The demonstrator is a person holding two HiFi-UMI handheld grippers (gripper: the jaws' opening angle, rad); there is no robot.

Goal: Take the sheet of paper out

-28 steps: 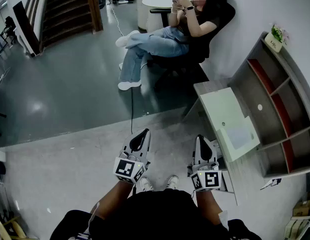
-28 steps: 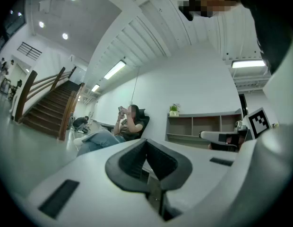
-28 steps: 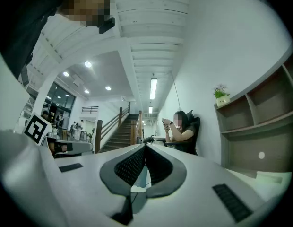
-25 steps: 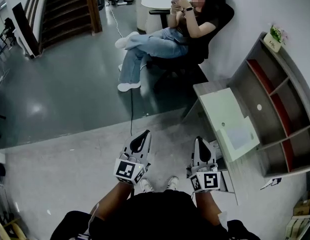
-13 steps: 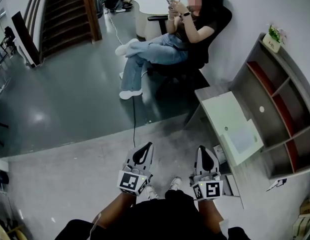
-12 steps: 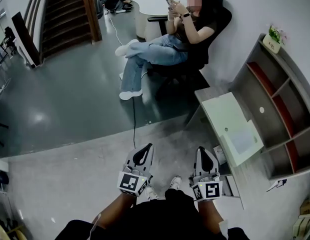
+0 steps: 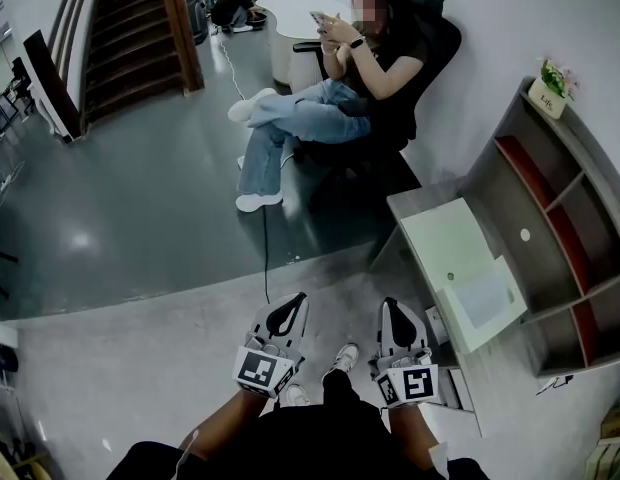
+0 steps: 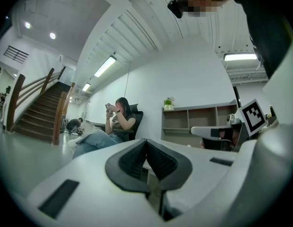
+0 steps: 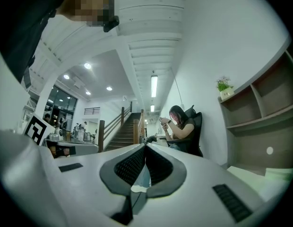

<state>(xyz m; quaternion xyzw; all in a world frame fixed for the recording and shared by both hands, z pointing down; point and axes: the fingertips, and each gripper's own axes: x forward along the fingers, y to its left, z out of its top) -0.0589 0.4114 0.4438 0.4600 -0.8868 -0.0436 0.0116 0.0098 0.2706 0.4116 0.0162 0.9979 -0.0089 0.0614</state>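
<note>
Both grippers have slid lower in the head view, and a white shoe (image 7: 340,358) now steps forward between them. The wearer seems to be walking, not yet reaching. At 7 o'clock the left gripper (image 7: 288,306) has its jaws pressed together on nothing. A seated person (image 7: 350,78) is at 12 o'clock. At 5 o'clock the right gripper (image 7: 394,314) is likewise closed and empty. Toward 2 o'clock from it stands a white desk (image 7: 435,238). A pale rectangle, likely the sheet of paper (image 7: 480,300), lies on the desk's near end, beside a grey shelf unit (image 7: 535,208). The paper is untouched.
</note>
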